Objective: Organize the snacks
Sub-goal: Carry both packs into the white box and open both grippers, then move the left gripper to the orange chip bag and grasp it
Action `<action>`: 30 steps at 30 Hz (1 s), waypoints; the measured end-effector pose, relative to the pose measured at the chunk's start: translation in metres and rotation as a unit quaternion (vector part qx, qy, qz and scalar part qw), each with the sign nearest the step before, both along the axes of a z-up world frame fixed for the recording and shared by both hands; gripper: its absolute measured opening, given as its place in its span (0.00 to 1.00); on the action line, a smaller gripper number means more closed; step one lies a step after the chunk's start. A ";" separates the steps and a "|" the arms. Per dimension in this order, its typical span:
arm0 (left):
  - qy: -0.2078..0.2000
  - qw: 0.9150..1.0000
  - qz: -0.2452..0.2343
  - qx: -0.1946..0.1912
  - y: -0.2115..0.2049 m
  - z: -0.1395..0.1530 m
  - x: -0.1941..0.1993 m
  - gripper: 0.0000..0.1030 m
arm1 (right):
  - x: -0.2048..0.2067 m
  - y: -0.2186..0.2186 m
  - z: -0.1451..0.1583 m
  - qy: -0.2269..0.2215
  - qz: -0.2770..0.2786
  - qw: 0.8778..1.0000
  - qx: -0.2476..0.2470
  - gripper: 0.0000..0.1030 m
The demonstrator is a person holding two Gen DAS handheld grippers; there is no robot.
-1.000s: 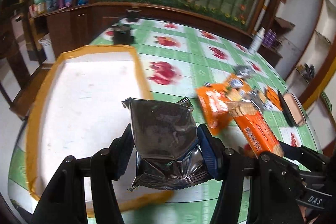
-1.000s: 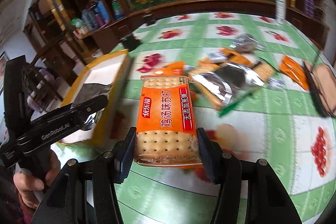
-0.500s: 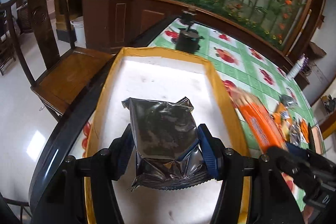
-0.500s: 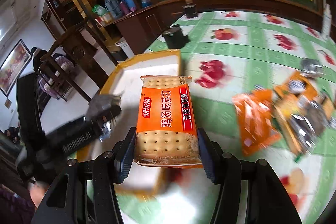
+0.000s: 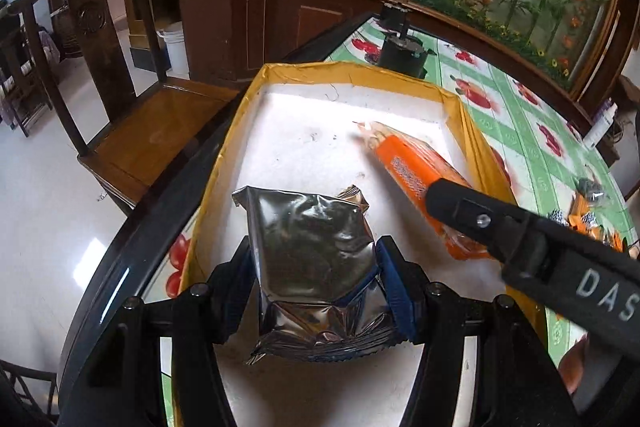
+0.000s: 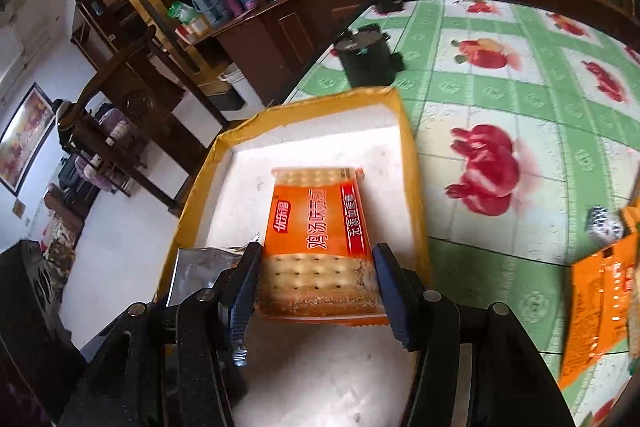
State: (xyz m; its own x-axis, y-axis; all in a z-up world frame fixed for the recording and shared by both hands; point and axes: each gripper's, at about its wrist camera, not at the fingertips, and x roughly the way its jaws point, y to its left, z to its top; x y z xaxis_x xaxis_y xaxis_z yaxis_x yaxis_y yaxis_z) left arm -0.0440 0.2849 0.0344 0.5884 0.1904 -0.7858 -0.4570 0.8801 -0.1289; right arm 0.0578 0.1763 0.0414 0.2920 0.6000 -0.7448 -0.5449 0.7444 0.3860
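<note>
snacks: we have the silver pouch (image 5: 310, 251) clamped in left gripper (image 5: 314, 279), orange cracker pack (image 6: 318, 247) clamped in right gripper (image 6: 316, 285), both over yellow-rimmed tray (image 5: 240, 115).

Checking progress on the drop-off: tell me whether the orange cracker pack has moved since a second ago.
Yes. In the right wrist view the orange cracker pack, held in the right gripper, went from over the tablecloth to over the yellow-rimmed tray.

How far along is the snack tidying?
Nothing lies loose in the tray yet. In hand: the left tongs grip a silver pouch, the right tongs an orange cracker pack, both over the tray, not yet released. Left: more snacks wait on the table.
</note>
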 end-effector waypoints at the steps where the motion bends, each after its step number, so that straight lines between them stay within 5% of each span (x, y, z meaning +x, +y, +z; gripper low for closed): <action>1: -0.003 1.000 -0.002 0.003 -0.001 0.001 -0.001 0.58 | -0.001 0.000 0.000 0.000 0.003 1.000 0.002 0.59; 9: 0.004 1.000 0.006 0.001 0.004 -0.001 0.001 0.58 | -0.003 0.004 -0.004 0.010 0.032 0.999 0.004 0.60; 13: 0.006 1.000 0.005 0.003 0.003 -0.001 0.003 0.70 | -0.004 0.002 -0.005 0.014 0.037 0.999 0.012 0.63; 18: -0.003 1.000 0.008 0.011 0.001 0.003 -0.001 0.70 | -0.012 -0.003 0.000 0.001 0.043 0.999 0.022 0.63; 30: -0.021 1.000 0.000 0.006 -0.020 0.029 -0.014 0.71 | -0.010 -0.066 0.026 -0.004 0.019 0.997 0.079 0.63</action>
State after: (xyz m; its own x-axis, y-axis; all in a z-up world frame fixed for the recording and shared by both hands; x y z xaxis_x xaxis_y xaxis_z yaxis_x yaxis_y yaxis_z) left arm -0.0575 0.2650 0.0629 0.6216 0.1999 -0.7574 -0.4510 0.8819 -0.1374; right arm 0.0479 0.1106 0.0678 0.2721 0.7207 -0.6376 -0.5752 0.6530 0.4927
